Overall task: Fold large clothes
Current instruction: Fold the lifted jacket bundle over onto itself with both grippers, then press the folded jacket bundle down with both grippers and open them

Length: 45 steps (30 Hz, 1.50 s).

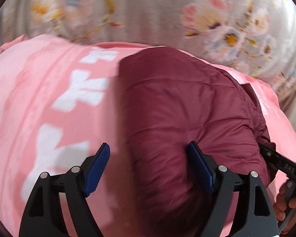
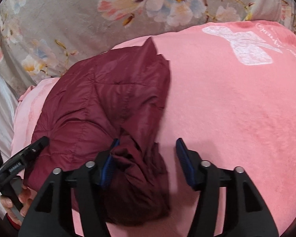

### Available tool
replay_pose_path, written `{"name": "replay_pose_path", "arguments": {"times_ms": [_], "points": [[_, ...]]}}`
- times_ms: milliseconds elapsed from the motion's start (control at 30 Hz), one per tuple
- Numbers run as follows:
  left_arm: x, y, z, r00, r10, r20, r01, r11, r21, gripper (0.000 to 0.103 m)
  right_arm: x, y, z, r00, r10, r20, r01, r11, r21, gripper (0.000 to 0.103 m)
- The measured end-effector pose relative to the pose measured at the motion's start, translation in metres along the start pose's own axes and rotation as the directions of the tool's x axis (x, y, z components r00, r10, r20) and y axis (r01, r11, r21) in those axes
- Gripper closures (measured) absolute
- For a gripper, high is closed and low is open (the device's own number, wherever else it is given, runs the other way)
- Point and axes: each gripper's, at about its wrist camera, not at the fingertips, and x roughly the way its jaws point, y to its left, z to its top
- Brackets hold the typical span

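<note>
A maroon quilted jacket [image 1: 187, 102] lies folded into a puffy bundle on a pink blanket [image 1: 39, 90]. My left gripper [image 1: 148, 144] stands open over the bundle's left edge; the jacket fills the right half of the gap and lies against the right pad. In the right wrist view the jacket [image 2: 100, 102] sits left of centre. My right gripper [image 2: 148, 140] is open too: a bunched fold of jacket rests against its left pad, and the right pad stands apart over the pink blanket [image 2: 227, 108]. Each view shows the other gripper at its edge, held by a hand.
The pink blanket carries white bow prints [image 2: 244, 47] and lies on grey floral bedding [image 2: 69, 19]. The other gripper's black finger [image 1: 282, 164] and a hand [image 1: 286, 203] are at the lower right. In the right wrist view a hand [image 2: 15, 199] is at the lower left.
</note>
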Motion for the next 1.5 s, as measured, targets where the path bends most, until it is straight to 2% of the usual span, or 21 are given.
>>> {"name": "replay_pose_path", "arguments": {"times_ms": [100, 133, 167, 233, 300, 367, 433, 567, 633, 767, 933, 1133, 1333, 1500], "points": [[-0.024, 0.01, -0.001, 0.997, 0.064, -0.032, -0.066, 0.997, -0.046, 0.024, -0.034, -0.007, -0.006, 0.998, -0.042, 0.054, 0.043, 0.999, -0.007, 0.047], [-0.029, 0.01, 0.001, 0.995, 0.092, -0.032, -0.094, 0.994, -0.047, 0.024, -0.045, -0.005, -0.006, 0.995, -0.066, 0.077, 0.068, 0.998, -0.019, 0.054], [-0.038, 0.005, 0.006, 0.988, 0.154, -0.031, -0.155, 0.987, -0.039, 0.027, -0.051, -0.002, -0.005, 0.992, -0.081, 0.092, 0.084, 0.996, -0.031, 0.064], [-0.051, -0.007, 0.015, 0.977, 0.211, -0.013, -0.212, 0.977, -0.025, 0.028, -0.061, 0.014, 0.001, 0.989, -0.093, 0.114, 0.102, 0.992, -0.07, 0.078], [-0.06, -0.025, 0.023, 0.973, 0.229, 0.006, -0.229, 0.973, -0.024, 0.028, -0.061, 0.035, 0.006, 0.989, -0.087, 0.117, 0.102, 0.987, -0.125, 0.083], [-0.06, -0.044, 0.027, 0.967, 0.253, 0.014, -0.253, 0.967, -0.016, 0.028, -0.052, 0.049, 0.006, 0.988, -0.106, 0.115, 0.124, 0.979, -0.162, 0.084], [-0.047, -0.06, 0.022, 0.963, 0.268, -0.009, -0.268, 0.963, -0.001, 0.028, -0.038, 0.054, 0.004, 0.988, -0.124, 0.09, 0.138, 0.977, -0.164, 0.084], [-0.016, -0.065, 0.002, 0.96, 0.272, -0.071, -0.274, 0.961, -0.022, 0.027, -0.015, 0.051, -0.012, 0.981, -0.185, 0.06, 0.193, 0.967, -0.167, 0.085], [-0.009, -0.061, -0.01, 0.961, 0.273, -0.053, -0.275, 0.961, -0.039, 0.022, -0.008, 0.051, -0.021, 0.978, -0.197, 0.065, 0.206, 0.96, -0.189, 0.086], [-0.003, -0.059, -0.019, 0.961, 0.277, -0.023, -0.277, 0.96, -0.032, 0.021, -0.001, 0.057, -0.026, 0.97, -0.231, 0.069, 0.241, 0.943, -0.231, 0.086], [0.003, -0.065, -0.029, 0.951, 0.309, 0.022, -0.309, 0.951, -0.01, 0.019, 0.004, 0.054, -0.026, 0.974, -0.223, 0.043, 0.227, 0.948, -0.223, 0.085], [0.005, -0.064, -0.03, 0.95, 0.313, 0.023, -0.313, 0.95, -0.01, 0.019, 0.006, 0.052, -0.028, 0.975, -0.217, 0.035, 0.22, 0.95, -0.22, 0.085], [0.007, -0.071, -0.032, 0.937, 0.348, 0.038, -0.349, 0.937, 0.015, 0.019, 0.007, 0.052, -0.028, 0.977, -0.211, 0.032, 0.213, 0.953, -0.215, 0.085], [0.007, -0.072, -0.032, 0.933, 0.358, 0.042, -0.359, 0.933, 0.021, 0.019, 0.008, 0.052, -0.028, 0.978, -0.207, 0.031, 0.209, 0.954, -0.217, 0.085]]}}
